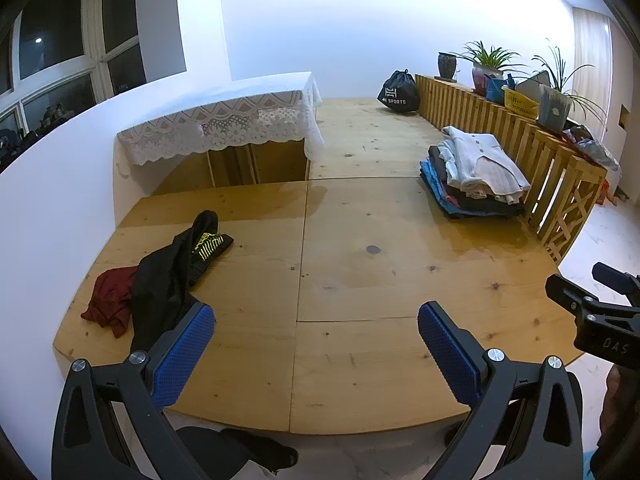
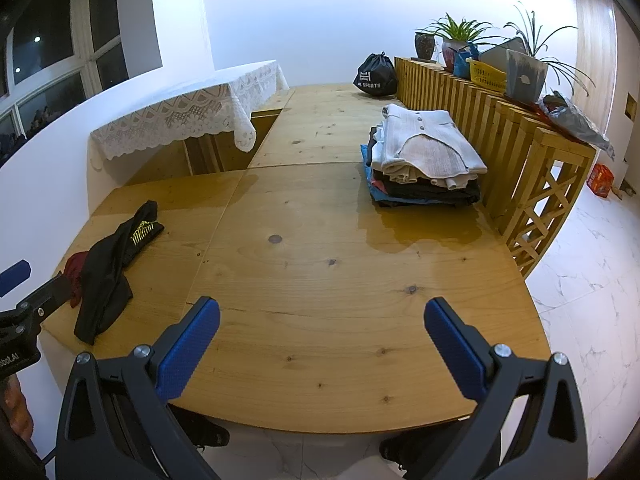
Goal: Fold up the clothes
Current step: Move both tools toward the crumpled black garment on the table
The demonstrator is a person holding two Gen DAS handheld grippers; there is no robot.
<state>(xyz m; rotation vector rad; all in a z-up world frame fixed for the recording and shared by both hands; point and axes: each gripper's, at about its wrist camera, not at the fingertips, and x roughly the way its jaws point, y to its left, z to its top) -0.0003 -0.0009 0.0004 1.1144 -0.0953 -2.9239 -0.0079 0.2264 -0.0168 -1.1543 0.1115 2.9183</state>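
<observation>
Grippers both spread wide, holding nothing. Left gripper [image 1: 316, 340] hangs over the near edge of the desk [image 1: 380, 280]; right gripper [image 2: 322, 336] level with it, to its right, jaws likewise apart over bare wood.

Clothes, two groups:
- Loose heap just ahead-left of the left gripper: black garment [image 1: 168, 280], crumpled, one end with a yellow print [image 1: 208, 246] lying farthest from the gripper; red garment [image 1: 110, 300] partly tucked under its left side, touching it. Near end of the black piece lies just beside the left fingertip. From the right gripper the heap is well off to the left.
- Folded stack [image 2: 424, 160] far ahead-right of the right gripper, just beside the slatted rail [image 2: 520, 140]. Pale buttoned piece on top, dark and blue layers beneath. Edges fairly square.

Judgement: stack lies as the task wants; the heap does not.

Handling (judged): black fabric looks thin, limp, slightly sheeny, so light, likely to slide on the smooth wood and to drape straight down when lifted. Not fragile. Pinching the middle would only bunch it. Better hold: a hem or corner in each gripper, at opposite ends, so it hangs flat. Red piece seems similarly soft; may drag along, since the two overlap. Which garment type each is: cannot tell.
</observation>
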